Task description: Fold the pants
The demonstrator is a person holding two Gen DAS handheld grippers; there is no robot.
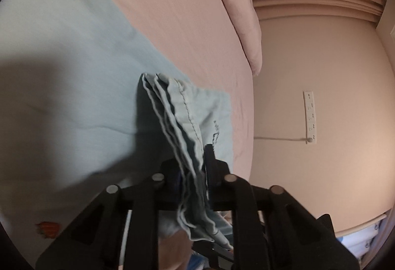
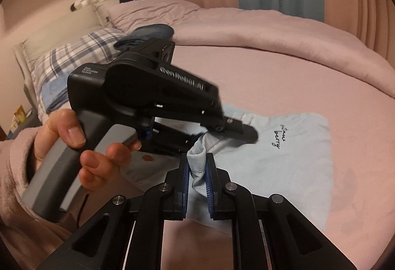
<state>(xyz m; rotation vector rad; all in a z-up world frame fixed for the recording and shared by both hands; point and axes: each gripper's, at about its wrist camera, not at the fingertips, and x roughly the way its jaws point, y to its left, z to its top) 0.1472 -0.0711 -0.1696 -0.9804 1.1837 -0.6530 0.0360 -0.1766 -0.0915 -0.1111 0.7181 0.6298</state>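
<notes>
Light blue pants [image 2: 284, 161] with dark script lettering lie on the pink bed cover [image 2: 296, 67]. My right gripper [image 2: 197, 158] is shut on a bunched fold of the pants' edge. My left gripper [image 1: 195, 161] is shut on several stacked layers of the pants [image 1: 177, 109], lifting them off the bed. In the right wrist view the left gripper [image 2: 244, 133] is held by a hand just above and behind the right one, its fingers on the same bunched edge. The rest of the pants spreads flat in the left wrist view [image 1: 61, 60].
A pink duvet [image 2: 246, 23] is heaped at the back of the bed. Plaid pillows [image 2: 74, 52] and a dark blue garment [image 2: 145, 35] lie at the left. The bed's edge [image 1: 249, 121] drops to the floor, where a power strip [image 1: 309, 116] lies.
</notes>
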